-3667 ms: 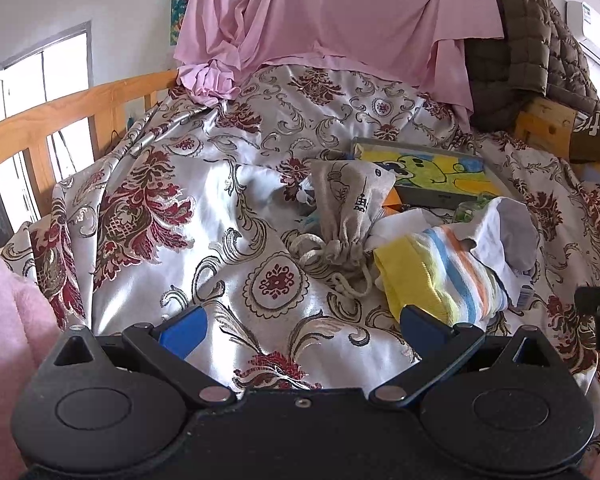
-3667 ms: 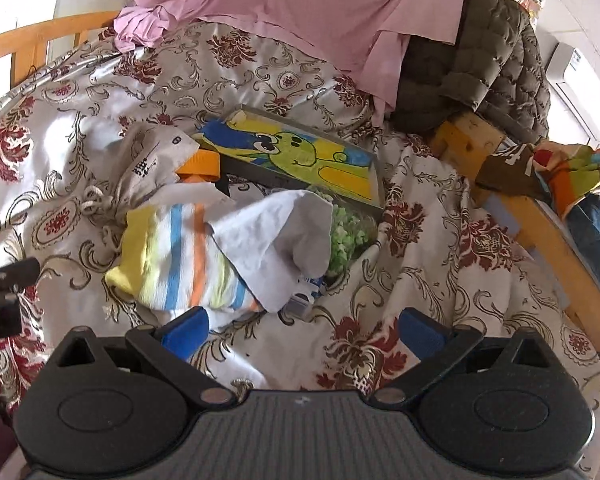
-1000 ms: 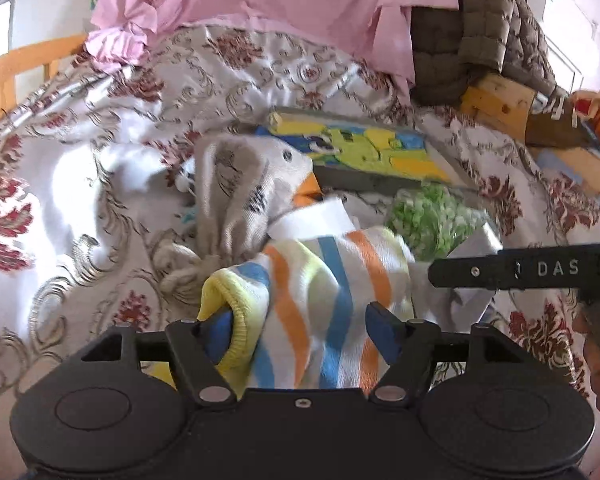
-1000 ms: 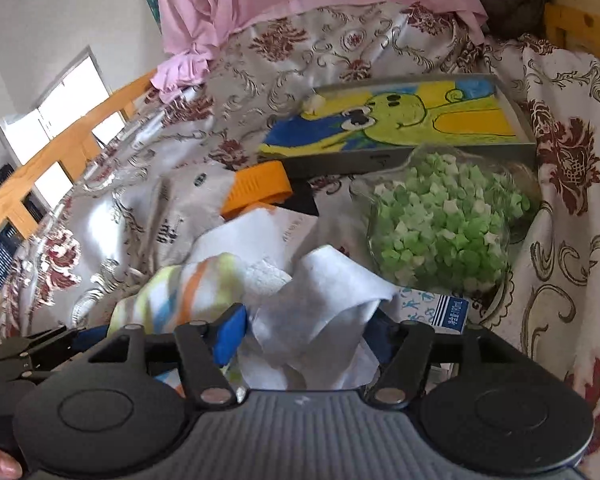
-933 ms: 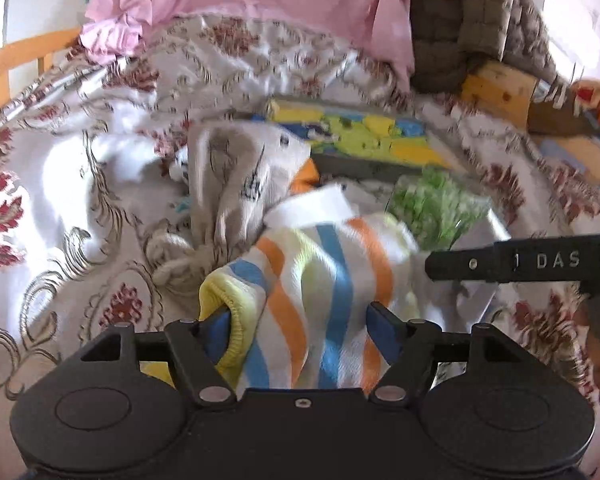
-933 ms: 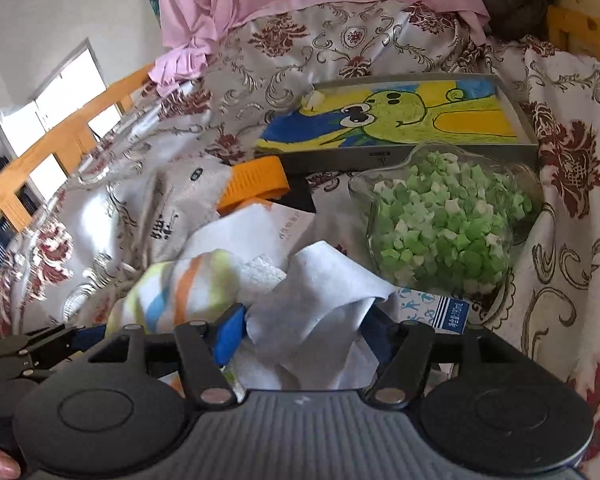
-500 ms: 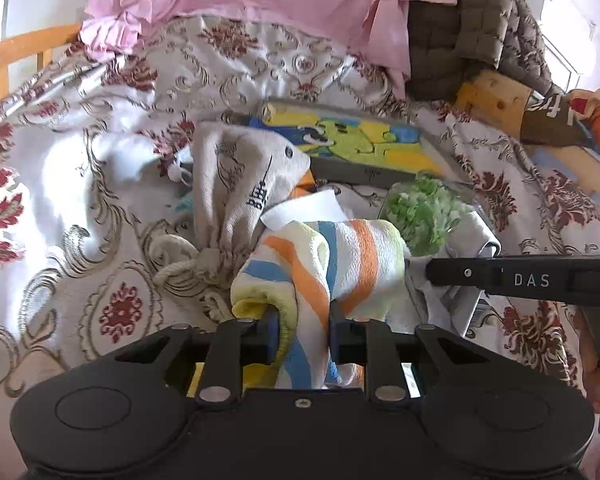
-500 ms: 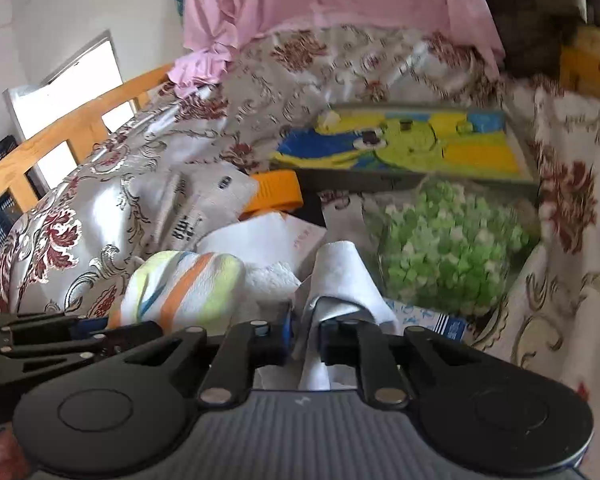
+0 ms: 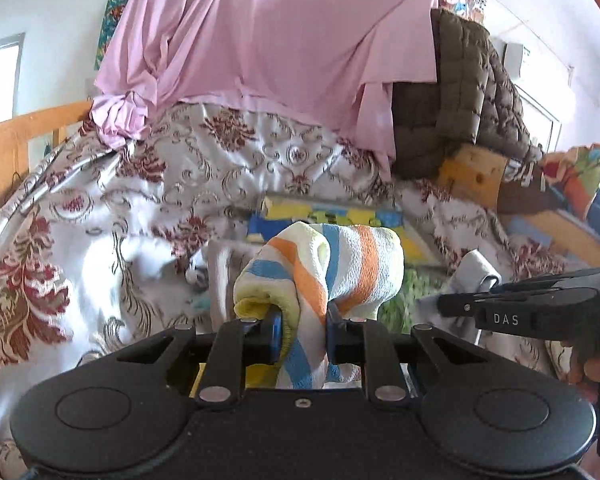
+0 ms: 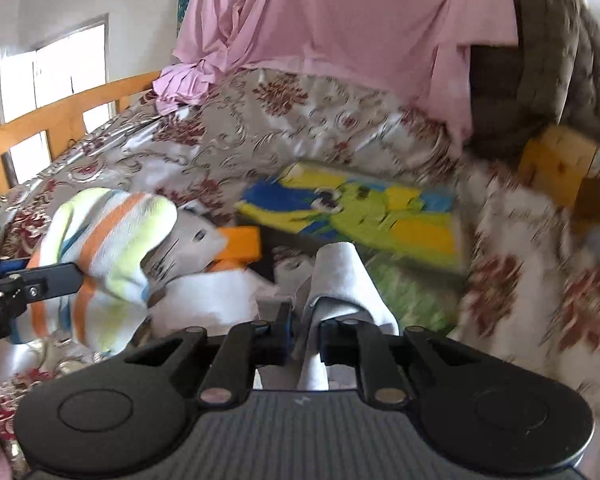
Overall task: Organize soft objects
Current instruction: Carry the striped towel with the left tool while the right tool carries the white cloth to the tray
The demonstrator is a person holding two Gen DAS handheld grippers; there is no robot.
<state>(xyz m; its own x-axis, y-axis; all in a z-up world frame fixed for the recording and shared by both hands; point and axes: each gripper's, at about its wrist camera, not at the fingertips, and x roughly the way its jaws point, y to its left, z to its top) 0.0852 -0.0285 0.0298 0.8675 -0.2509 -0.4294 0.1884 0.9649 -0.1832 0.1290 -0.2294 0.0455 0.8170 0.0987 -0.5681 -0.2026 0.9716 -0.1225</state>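
A bed covered by a silvery bedspread (image 9: 148, 216) with dark red flowers carries the clutter, and above it hangs the striped towel (image 9: 332, 264), a nubbly white terry cloth with orange, blue and pale yellow bands, bunched into a rounded fold. The left hand-held gripper (image 9: 300, 334) is clamped on that fold, its jaws having just closed on it. Smaller and to the right, a plain pale grey cloth (image 10: 340, 280) rises in a smooth crease, pinched between the just-closed jaws of the right hand-held gripper (image 10: 304, 334).
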